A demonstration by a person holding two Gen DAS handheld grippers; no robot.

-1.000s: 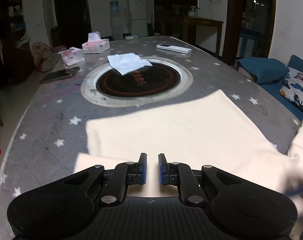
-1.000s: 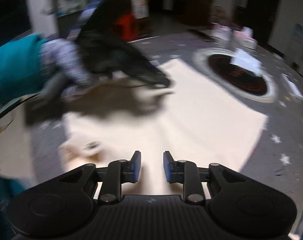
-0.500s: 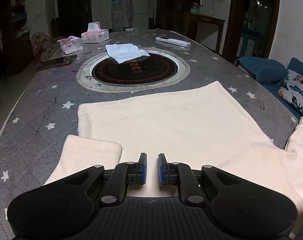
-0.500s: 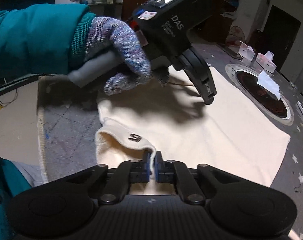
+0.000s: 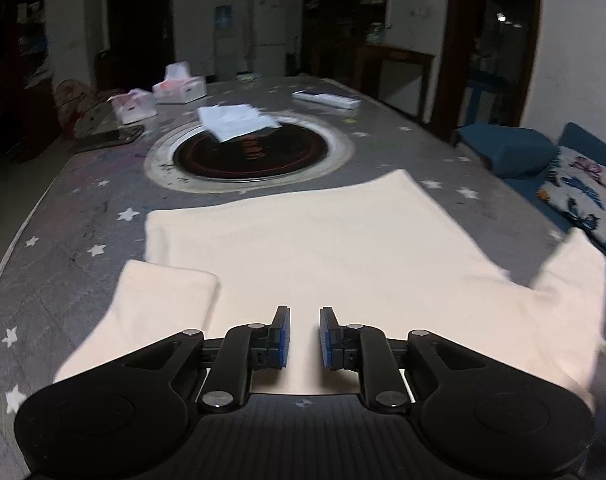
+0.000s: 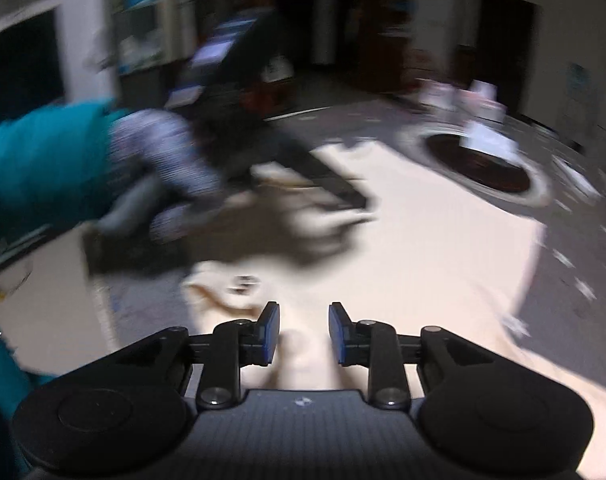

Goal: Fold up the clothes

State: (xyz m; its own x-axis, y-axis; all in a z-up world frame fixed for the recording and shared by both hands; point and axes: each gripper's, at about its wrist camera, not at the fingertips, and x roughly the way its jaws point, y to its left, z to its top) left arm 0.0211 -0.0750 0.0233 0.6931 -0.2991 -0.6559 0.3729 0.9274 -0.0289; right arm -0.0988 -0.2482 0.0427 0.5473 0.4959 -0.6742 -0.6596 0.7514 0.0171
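Observation:
A cream T-shirt [image 5: 315, 248] lies flat on the grey star-patterned table [image 5: 75, 216]. Its left sleeve [image 5: 155, 308] lies at the near left and its right sleeve [image 5: 571, 280] at the right. My left gripper [image 5: 301, 336] is open and empty just above the shirt's near part. In the blurred right wrist view my right gripper [image 6: 303, 332] is open above the shirt [image 6: 423, 248] near its collar [image 6: 223, 292]. The left gripper, held in a gloved hand [image 6: 163, 168], shows there too.
A round black hotplate [image 5: 249, 152] with a white cloth [image 5: 235, 120] on it sits in the table's middle. Beyond it are tissue boxes [image 5: 179, 88], a phone [image 5: 111, 140] and a remote [image 5: 327, 99]. A blue sofa with cushions [image 5: 583, 188] stands at the right.
My right gripper was shut on the collar half a second ago and is now open and moving. My left gripper has stayed open and shifted slightly.

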